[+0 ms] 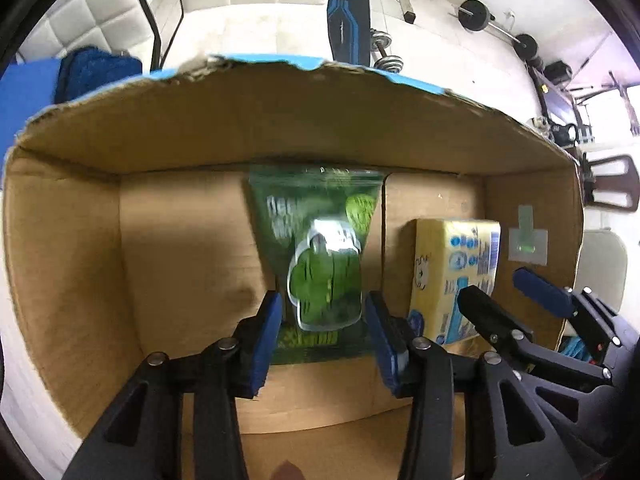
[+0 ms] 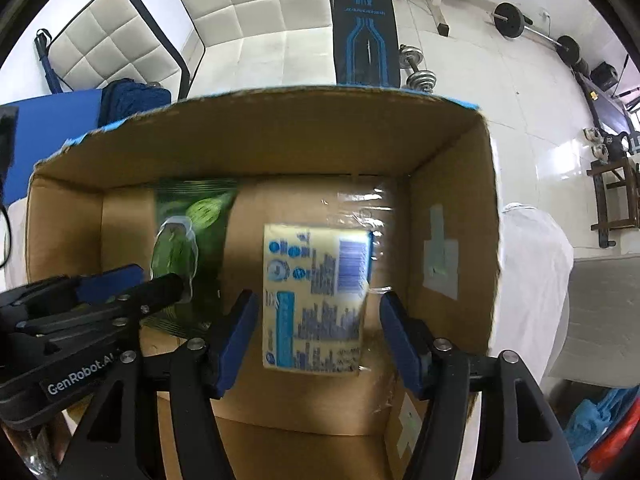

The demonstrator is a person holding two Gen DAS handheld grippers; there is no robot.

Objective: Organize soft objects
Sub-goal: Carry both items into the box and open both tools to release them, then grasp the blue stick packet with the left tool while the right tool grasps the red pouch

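A brown cardboard box stands open below both grippers. A green soft packet lies on its floor; it also shows in the right wrist view. My left gripper is open above the packet, its fingers on either side and clear of it. A yellow and blue soft pack lies on the box floor to the right; it also shows in the left wrist view. My right gripper is open above that pack, not touching it. The right gripper also shows in the left wrist view.
The box rim is torn with blue edging. A dark blue towel lies behind the box on the left. A weight bench, dumbbells and white padded chairs stand on the tiled floor beyond.
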